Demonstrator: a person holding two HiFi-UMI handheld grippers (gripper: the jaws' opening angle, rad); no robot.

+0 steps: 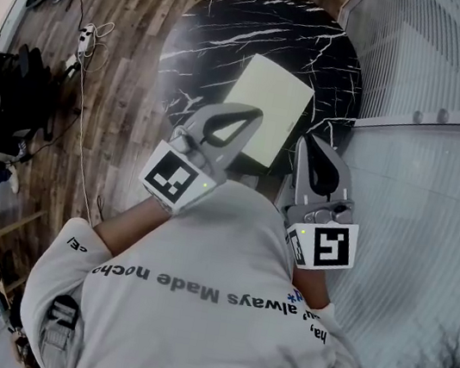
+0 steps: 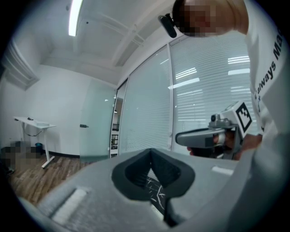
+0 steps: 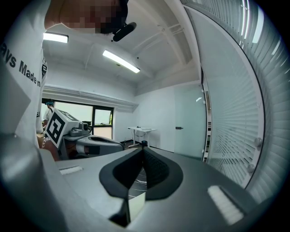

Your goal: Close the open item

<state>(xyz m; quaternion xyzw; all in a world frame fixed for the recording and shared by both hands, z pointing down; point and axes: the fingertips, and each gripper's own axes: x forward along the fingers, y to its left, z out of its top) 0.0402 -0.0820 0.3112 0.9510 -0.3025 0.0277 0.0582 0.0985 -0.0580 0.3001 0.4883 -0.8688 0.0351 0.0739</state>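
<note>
Wooden flooring (image 1: 126, 22) fills the left of the head view, and a glass wall with blinds (image 1: 442, 66) closes off the right. Between them stands a round black marble surface (image 1: 212, 27).

The left hand-held gripper (image 1: 257, 115) is held level, with its tips over the near-left edge of the task's item. Its jaws are pressed together with nothing between them.

The pale rectangular item (image 1: 269, 107) lies flat on the surface, right of centre and towards the near edge. Its broad pale face is turned up and a dark band runs along its near side. No lid or flap stands up from it in this view. That would fit an item whose cover is already down, or one whose opening cannot be seen from steeply above.

The right hand-held gripper (image 1: 309, 141) hovers just beside the item's near-right corner, tilted slightly down. Its jaws are also closed and empty.

Doing this step well probably depends on checking the near seam before acting. If any part is ajar, the closed tips make a good blunt pusher. Press evenly near the free edge, brace the other side with the second hand-held gripper so the item does not slide on the smooth marble, and keep it away from the surface's near edge.
</note>
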